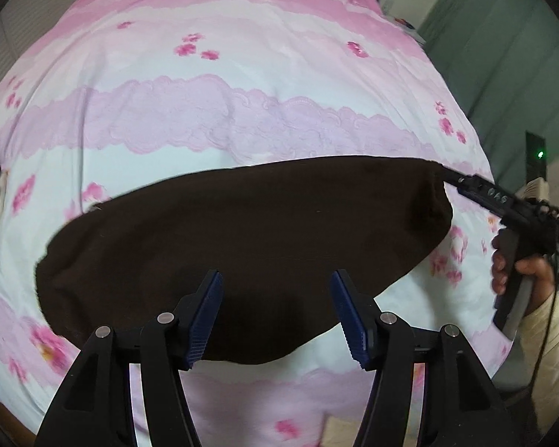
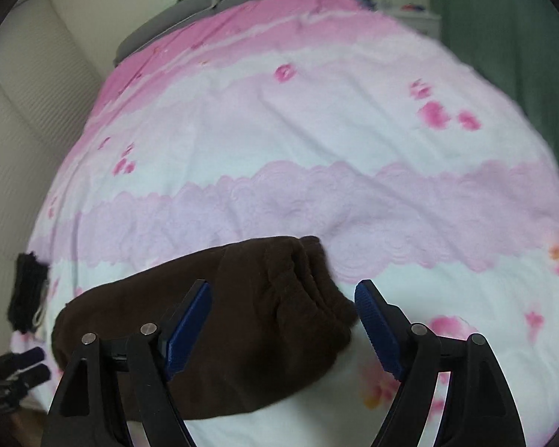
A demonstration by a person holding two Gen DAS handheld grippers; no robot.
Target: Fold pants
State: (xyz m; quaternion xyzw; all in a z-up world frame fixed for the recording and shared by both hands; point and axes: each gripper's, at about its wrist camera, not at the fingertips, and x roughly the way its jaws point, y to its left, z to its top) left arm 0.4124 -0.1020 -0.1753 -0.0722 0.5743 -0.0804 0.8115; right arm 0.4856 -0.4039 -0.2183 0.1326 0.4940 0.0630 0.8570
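A: Since both sets of jaws are seen spread wide with nothing between them, is anything counted as gripped?

B: Nothing. The left gripper (image 1: 275, 314) is held just over the near edge of the pants (image 1: 242, 246), blue pads apart, no cloth pinched. The right gripper (image 2: 283, 329) is likewise wide open, over the gathered end of the pants (image 2: 242, 320); contact cannot be told from either view.

A: Where are the pants placed?

B: On the bed (image 1: 242, 74), laid across the pink flowered cover as a dark brown, compact, roughly oblong bundle. Layered edges are visible at the right end in the right wrist view, so at least one fold is judged already made.

A: Anything else to be logged?

B: The right hand (image 1: 521, 272) is seen on its gripper handle in the left wrist view, just beside the right end of the pants. A small dark item (image 2: 28, 290) lies at the bed's left edge; what it is cannot be made out.

A: Step in hand?

B: Judged as between folds, or a release after one. Next, one end would need to be pinched through all layers by both grippers and carried over the other end, edges kept aligned. If only the top layer is caught, the stack may be pulled apart.
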